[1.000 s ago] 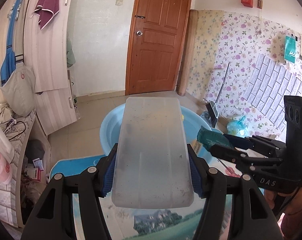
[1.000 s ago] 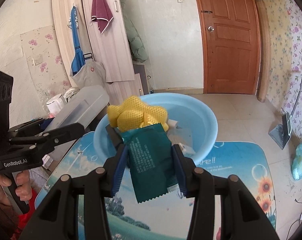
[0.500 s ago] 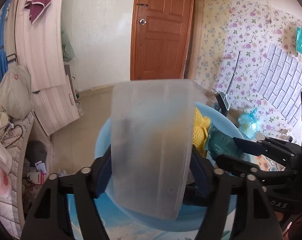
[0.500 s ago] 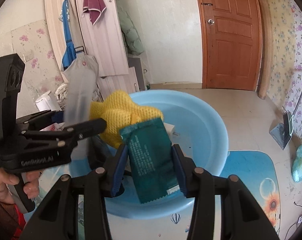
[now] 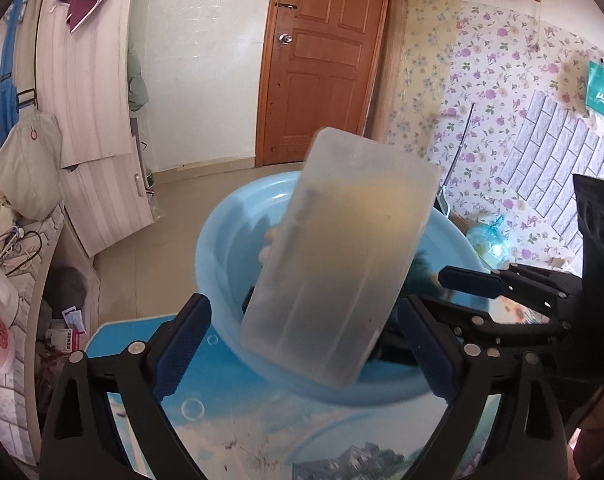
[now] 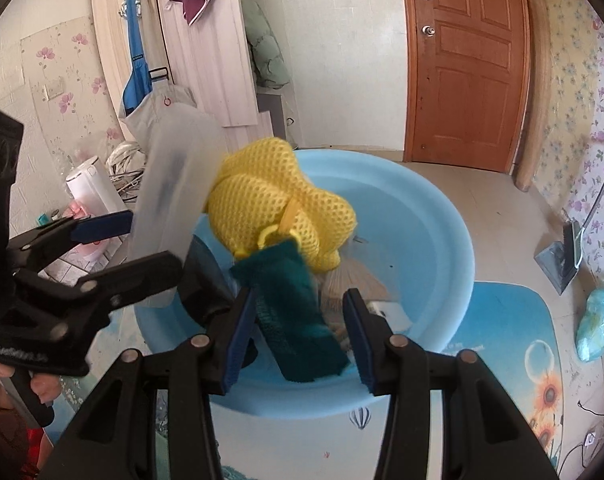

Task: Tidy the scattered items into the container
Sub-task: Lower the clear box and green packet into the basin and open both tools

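Jaws of my right gripper (image 6: 298,332) stand apart, the green packet (image 6: 290,304) loose between them; my left gripper (image 5: 306,344) is spread too, the frosted box (image 5: 338,256) tilting free. Both hang over the blue basin (image 6: 442,248), beside the yellow mesh pouch (image 6: 278,204).

Before you sits a pale blue round plastic basin (image 6: 434,240), and over it a bright yellow honeycomb-mesh pouch (image 6: 270,196), a dark teal foil sachet (image 6: 294,308) and a frosted, milky translucent plastic box (image 5: 342,256). Your black grippers carry royal-blue pads (image 6: 238,336). Under the basin you have a sky-blue printed mat (image 6: 510,340) with sunflowers, bubbles and a striped balloon; behind, a reddish-brown panelled wooden door (image 5: 326,56) and pink-and-lilac floral wallpaper (image 5: 498,76).
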Motion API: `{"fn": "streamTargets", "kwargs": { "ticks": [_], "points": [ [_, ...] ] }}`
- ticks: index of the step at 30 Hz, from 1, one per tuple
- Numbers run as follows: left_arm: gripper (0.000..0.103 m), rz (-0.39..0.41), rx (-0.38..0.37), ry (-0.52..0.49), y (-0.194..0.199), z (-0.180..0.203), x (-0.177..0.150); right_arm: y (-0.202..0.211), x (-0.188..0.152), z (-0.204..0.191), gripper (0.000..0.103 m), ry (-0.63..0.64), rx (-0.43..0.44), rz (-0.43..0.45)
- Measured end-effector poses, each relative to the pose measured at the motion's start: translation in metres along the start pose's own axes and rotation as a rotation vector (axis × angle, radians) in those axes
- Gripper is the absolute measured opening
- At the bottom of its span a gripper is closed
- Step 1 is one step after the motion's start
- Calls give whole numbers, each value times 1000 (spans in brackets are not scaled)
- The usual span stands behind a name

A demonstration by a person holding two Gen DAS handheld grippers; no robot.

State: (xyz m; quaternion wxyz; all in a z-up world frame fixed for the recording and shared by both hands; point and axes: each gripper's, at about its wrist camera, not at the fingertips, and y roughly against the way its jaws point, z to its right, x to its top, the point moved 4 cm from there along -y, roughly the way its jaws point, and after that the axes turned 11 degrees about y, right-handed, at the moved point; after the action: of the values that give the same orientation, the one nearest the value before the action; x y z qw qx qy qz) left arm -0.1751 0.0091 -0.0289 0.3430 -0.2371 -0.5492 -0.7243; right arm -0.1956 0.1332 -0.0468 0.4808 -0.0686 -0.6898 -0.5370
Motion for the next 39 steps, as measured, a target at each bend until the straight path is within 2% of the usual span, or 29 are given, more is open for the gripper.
{"fn": "streamTargets", "kwargs": {
  "ticks": [10, 12, 16, 20, 33, 36, 39],
  "points": [
    [97, -17, -19, 4, 23, 3, -18, 26, -12, 4, 54, -61, -45, 7],
    [103, -23, -10, 5, 27, 3, -21, 30, -14, 1, 55, -55, -68, 5],
    [103, -20, 32, -19, 37, 6, -28, 38, -18, -3, 59, -72, -79, 5],
    [103, -26, 29, -26, 46, 9, -34, 47, -18, -6, 63, -92, -89, 13],
    [103, 18, 13, -45, 77, 25, -40, 79, -26, -2, 72, -117, -136, 47],
    [103, 29, 7, -51, 81, 30, -42, 86, -29, 1, 78, -123, -176, 60],
    [103, 35, 4, -49, 83, 33, -43, 92, -32, 4, 88, -139, -175, 81]
  ]
}}
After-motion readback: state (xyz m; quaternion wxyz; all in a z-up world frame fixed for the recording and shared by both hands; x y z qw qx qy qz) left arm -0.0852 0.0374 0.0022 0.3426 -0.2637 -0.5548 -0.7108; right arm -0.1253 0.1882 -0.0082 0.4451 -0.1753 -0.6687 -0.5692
